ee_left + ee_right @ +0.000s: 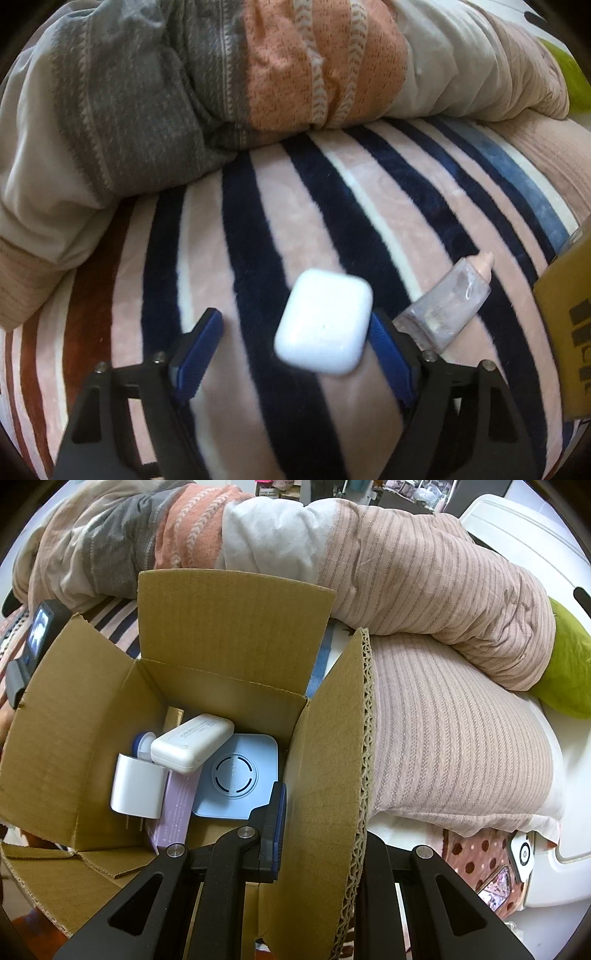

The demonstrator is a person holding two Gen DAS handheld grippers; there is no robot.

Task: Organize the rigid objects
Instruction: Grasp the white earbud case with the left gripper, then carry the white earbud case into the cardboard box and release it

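One white case (pixel 323 322) lies on the striped blanket (pixel 258 229), w/ one small bottle (pixel 448 302) just beside it. Box (pixel 229 627) holds approx. five items: charger (pixel 192 746), plug (pixel 137 792), blue pad (pixel 240 775), etc. Left gripper (pixel 295 334) is wide open around the case, right pad near it. Right gripper (pixel 291 812) is clamped on the box flap.
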